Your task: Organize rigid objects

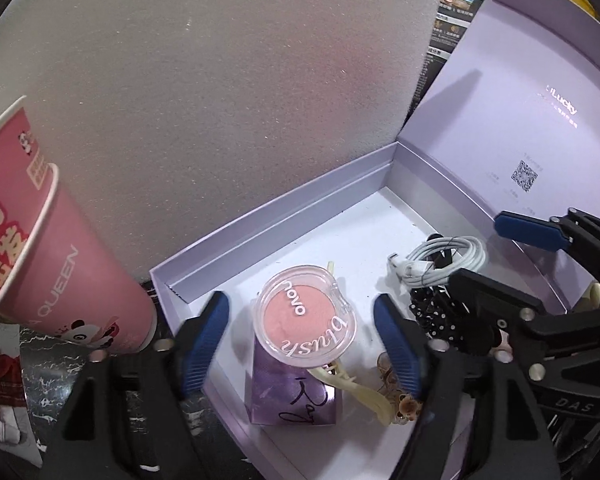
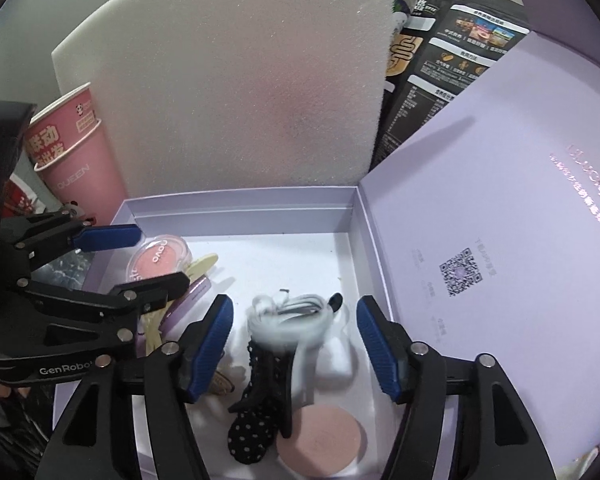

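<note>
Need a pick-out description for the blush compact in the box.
Look inside the open lilac gift box, at its cup-side end. The blush compact lies on a purple packet between the left gripper's open fingers. Only it is round, clear-lidded and pink, printed "novo blush".

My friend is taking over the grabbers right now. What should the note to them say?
Left gripper: open, hovering over the blush compact, not touching it.
Right gripper: open, over the white cable, nothing held.
In the lilac box: the blush compact lying on a purple card, a cream hair clip, the coiled white cable, a black polka-dot clip and a pink puff.
Done: these things are in the box, whose lid stands open.
Left: the pink cups stand outside the box; whether anything else goes in, I cannot tell.
</note>
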`<move>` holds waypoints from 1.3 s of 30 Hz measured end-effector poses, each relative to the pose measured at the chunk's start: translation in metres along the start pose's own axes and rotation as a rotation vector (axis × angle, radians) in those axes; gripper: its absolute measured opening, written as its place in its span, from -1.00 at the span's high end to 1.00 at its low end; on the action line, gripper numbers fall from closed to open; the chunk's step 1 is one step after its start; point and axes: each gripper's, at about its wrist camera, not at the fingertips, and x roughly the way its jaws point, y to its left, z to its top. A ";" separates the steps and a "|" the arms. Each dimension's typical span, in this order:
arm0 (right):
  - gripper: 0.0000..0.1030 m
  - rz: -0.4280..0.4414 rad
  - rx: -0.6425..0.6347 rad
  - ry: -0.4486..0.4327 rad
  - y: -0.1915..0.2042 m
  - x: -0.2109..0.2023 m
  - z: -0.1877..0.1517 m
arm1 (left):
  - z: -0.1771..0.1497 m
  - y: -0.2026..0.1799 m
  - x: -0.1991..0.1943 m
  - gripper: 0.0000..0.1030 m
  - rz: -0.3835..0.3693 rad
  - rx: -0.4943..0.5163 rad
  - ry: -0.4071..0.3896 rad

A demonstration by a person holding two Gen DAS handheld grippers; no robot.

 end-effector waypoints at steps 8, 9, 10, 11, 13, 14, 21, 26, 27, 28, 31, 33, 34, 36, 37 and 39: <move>-0.34 -0.014 0.022 -0.019 -0.009 -0.018 0.000 | 0.001 0.004 -0.016 -0.58 0.010 -0.022 -0.026; -0.34 -0.013 0.023 -0.021 -0.009 -0.020 0.000 | 0.000 0.006 -0.020 -0.58 0.013 -0.023 -0.030; -0.34 -0.013 0.022 -0.024 -0.009 -0.023 0.000 | -0.001 0.007 -0.025 -0.58 0.014 -0.025 -0.036; -0.34 -0.014 0.022 -0.028 -0.009 -0.026 0.000 | -0.001 0.007 -0.028 -0.58 0.016 -0.025 -0.041; -0.34 -0.017 0.017 -0.038 -0.006 -0.032 0.001 | -0.001 0.007 -0.037 -0.58 0.019 -0.026 -0.052; -0.34 -0.018 0.015 -0.043 -0.005 -0.035 0.001 | 0.000 0.007 -0.040 -0.58 0.020 -0.028 -0.058; -0.39 -0.036 -0.008 -0.092 0.001 -0.065 0.005 | 0.000 0.005 -0.074 -0.58 0.033 -0.029 -0.115; -0.45 -0.050 -0.017 -0.137 0.005 -0.089 0.003 | -0.003 0.001 -0.098 -0.58 0.050 -0.028 -0.150; -0.47 -0.053 -0.018 -0.145 0.006 -0.094 0.003 | -0.003 0.001 -0.101 -0.58 0.053 -0.029 -0.157; -0.49 -0.056 -0.020 -0.153 0.006 -0.100 0.002 | -0.004 0.000 -0.107 -0.58 0.056 -0.029 -0.165; -0.54 -0.061 -0.022 -0.178 0.008 -0.113 -0.001 | -0.008 -0.004 -0.122 -0.58 0.063 -0.024 -0.192; -0.59 -0.064 -0.026 -0.192 0.010 -0.120 -0.003 | -0.011 -0.007 -0.132 -0.58 0.067 -0.019 -0.206; -0.61 -0.067 -0.026 -0.197 0.011 -0.125 -0.004 | -0.013 -0.008 -0.137 -0.58 0.069 -0.017 -0.213; -0.65 -0.073 -0.024 -0.208 0.011 -0.133 -0.007 | -0.016 -0.011 -0.145 -0.58 0.073 -0.011 -0.224; -0.66 -0.074 -0.024 -0.212 0.011 -0.137 -0.008 | -0.018 -0.013 -0.150 -0.58 0.074 -0.010 -0.229; -0.70 -0.078 -0.024 -0.225 0.013 -0.147 -0.011 | -0.022 -0.016 -0.158 -0.58 0.071 -0.009 -0.236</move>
